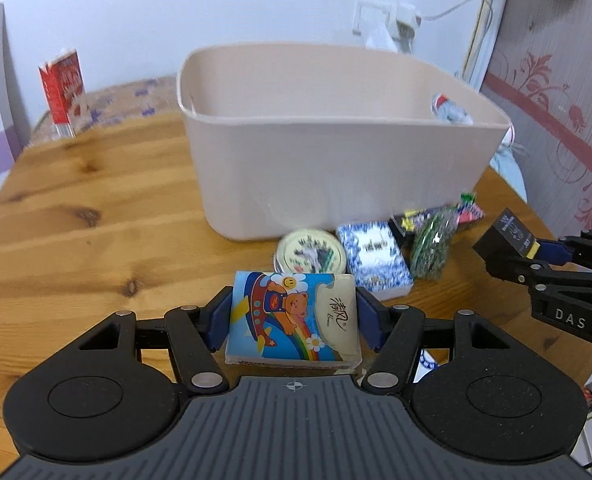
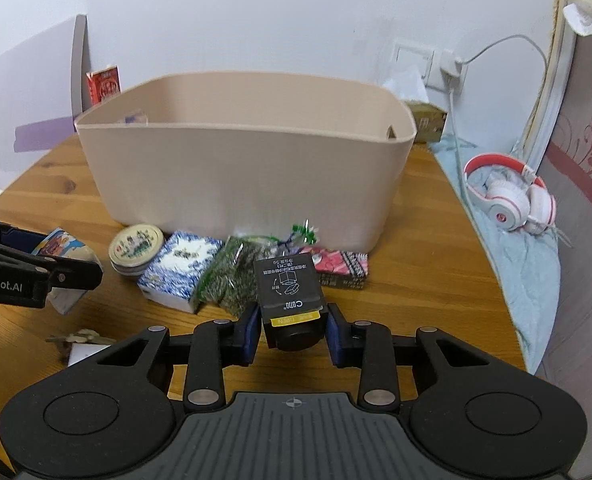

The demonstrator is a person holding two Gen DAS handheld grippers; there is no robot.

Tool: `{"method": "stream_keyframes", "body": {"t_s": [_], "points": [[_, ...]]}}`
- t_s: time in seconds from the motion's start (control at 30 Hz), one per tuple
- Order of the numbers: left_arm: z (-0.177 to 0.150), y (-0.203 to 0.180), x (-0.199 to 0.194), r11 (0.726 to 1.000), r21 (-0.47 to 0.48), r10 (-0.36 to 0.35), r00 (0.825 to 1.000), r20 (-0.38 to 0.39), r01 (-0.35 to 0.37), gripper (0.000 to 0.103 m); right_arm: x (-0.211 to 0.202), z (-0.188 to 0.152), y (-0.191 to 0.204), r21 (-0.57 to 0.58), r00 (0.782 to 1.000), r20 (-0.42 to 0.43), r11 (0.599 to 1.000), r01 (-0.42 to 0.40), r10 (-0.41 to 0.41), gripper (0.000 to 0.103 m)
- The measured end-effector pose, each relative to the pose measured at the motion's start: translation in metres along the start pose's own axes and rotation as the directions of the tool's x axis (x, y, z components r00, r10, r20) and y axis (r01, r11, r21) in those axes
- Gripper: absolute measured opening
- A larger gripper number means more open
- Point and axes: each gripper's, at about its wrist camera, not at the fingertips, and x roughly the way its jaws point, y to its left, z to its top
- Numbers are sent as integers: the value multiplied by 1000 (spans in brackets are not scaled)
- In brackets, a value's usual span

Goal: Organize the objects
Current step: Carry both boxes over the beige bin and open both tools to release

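Left gripper clamps the tissue pack; right gripper clamps the black box

Both loads hang just above the table, short of the beige bin. Tissue pack looks soft and light, best pinched across its sides; black box looks stiff, likely slick

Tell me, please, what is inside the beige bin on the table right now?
In the beige bin, the left wrist view shows one whitish packet with a red mark against the right inner wall. The bin's near wall hides the floor, so anything lying lower cannot be seen.
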Motion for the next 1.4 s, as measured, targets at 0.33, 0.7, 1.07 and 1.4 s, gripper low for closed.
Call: {"method": "stream_keyframes", "body": {"t_s": [0.33,0.7,1.07,1.4], "points": [[27,1,-39,999,35,9,989,148,-14,64,-42,19,-2,17,991,132,1000,25,-27,33],[80,4,-37,999,36,-1,968,252,-8,64,-52,68,-4,42,968,248,998,37,-46,33],[125,-2,23,998,51,22,977,214,-33,64,-14,117,-1,12,966,256,999,37,-38,33],[131,-2,77,995,83,39,995,97,-47,64,50,130,5,-56,990,134,997,44,-36,33]]}}
